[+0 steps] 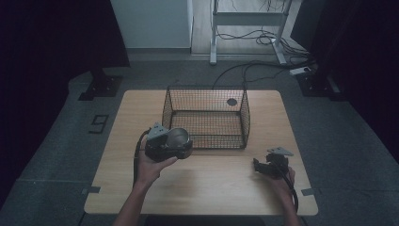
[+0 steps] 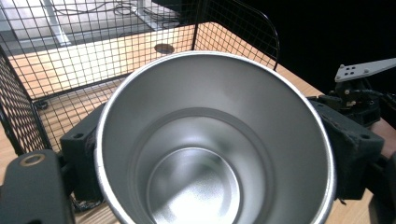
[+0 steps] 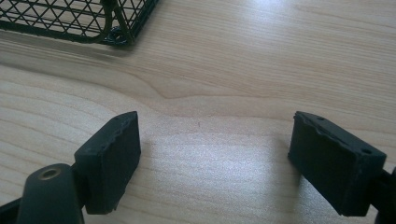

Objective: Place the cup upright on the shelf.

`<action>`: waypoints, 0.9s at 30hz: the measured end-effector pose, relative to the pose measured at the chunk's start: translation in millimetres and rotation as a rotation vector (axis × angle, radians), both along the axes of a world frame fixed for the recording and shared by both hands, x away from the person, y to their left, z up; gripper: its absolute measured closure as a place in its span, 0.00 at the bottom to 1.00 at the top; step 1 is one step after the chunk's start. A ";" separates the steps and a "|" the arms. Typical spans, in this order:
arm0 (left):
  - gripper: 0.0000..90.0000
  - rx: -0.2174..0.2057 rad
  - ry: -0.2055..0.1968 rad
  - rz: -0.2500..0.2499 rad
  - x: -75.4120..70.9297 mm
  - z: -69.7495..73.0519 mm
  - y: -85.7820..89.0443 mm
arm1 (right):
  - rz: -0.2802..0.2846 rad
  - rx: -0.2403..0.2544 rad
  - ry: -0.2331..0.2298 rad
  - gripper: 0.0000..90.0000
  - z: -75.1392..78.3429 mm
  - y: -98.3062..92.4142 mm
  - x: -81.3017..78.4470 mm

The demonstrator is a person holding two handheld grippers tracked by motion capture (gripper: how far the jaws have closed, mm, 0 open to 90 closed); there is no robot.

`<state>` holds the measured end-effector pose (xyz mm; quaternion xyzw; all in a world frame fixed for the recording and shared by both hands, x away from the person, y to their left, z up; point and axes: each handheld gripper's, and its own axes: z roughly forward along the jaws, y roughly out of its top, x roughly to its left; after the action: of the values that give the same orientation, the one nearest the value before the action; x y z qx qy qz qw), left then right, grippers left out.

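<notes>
A shiny steel cup (image 1: 179, 137) is clamped in my left gripper (image 1: 175, 142), which a hand holds above the table just in front of the wire basket's (image 1: 207, 88) left corner. In the left gripper view the cup (image 2: 210, 140) opens toward the camera and is empty, with the black pads (image 2: 81, 154) pressing on both sides of it. My right gripper (image 1: 261, 165) rests low over the table near the front right. Its jaws (image 3: 215, 158) stand wide apart with only bare wood between them.
The black wire basket (image 2: 93, 60) stands empty at the back middle of the wooden table (image 1: 211, 188), and its near corner (image 3: 70, 18) lies ahead of the right gripper. A dark round hole (image 1: 231, 101) shows in the tabletop behind it. Dark curtains flank the table.
</notes>
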<state>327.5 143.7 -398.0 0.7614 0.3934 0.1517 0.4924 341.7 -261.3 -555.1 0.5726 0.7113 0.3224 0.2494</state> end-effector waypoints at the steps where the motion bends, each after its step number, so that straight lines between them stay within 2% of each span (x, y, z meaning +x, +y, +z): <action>1: 0.16 -0.002 -0.004 -0.003 1.7 2.1 -1.2 | 0.000 0.000 0.000 0.18 0.0 0.0 0.0; 7: 0.16 -0.004 -0.003 -0.008 9.1 5.7 -3.7 | 0.000 0.000 0.000 0.18 0.0 0.0 0.0; 9: 0.16 -0.012 0.002 -0.011 13.8 6.1 -5.5 | -0.001 0.001 0.000 0.18 0.0 0.0 -0.1; 13: 0.16 0.015 -0.007 -0.011 25.2 7.5 -12.8 | -0.002 0.001 0.000 0.18 0.0 0.0 -0.1; 17: 0.16 0.007 0.003 -0.015 35.8 8.3 -15.1 | -0.003 0.000 0.001 0.18 0.2 0.1 -0.7; 22: 0.16 0.018 0.006 -0.011 46.9 7.2 -17.6 | -0.001 -0.002 0.002 0.18 0.3 0.0 -0.7; 25: 0.16 -0.003 0.024 -0.007 57.8 5.4 -19.5 | -0.002 -0.002 0.002 0.19 0.3 0.1 -0.7; 27: 0.16 0.003 0.024 0.001 61.4 5.8 -21.3 | -0.003 -0.004 0.000 0.19 0.2 0.4 -1.1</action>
<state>388.9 122.4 -392.1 0.7636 0.3994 0.1435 0.4866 340.6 -261.0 -554.9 0.5730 0.7112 0.3207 0.2511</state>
